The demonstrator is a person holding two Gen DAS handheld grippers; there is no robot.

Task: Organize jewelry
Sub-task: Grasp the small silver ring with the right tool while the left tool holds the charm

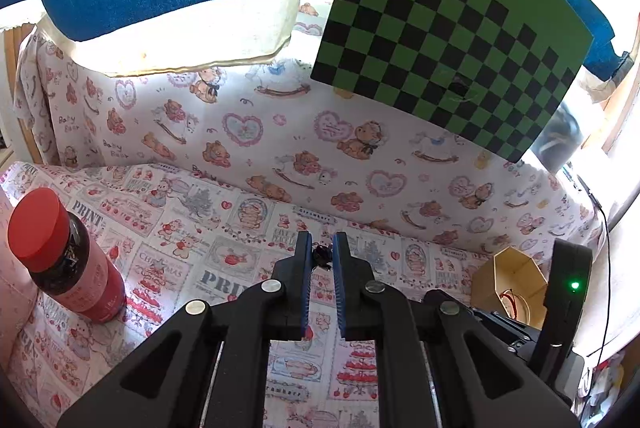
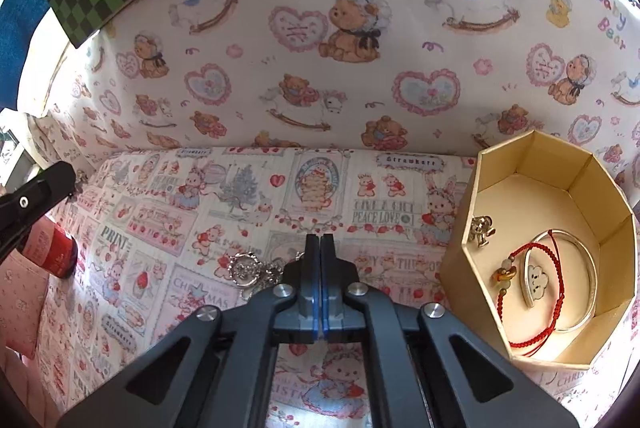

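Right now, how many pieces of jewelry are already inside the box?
3 that I can see: a silver bangle on the box floor, a red cord bracelet across it, and a small silver charm by the left wall. Others may be hidden.
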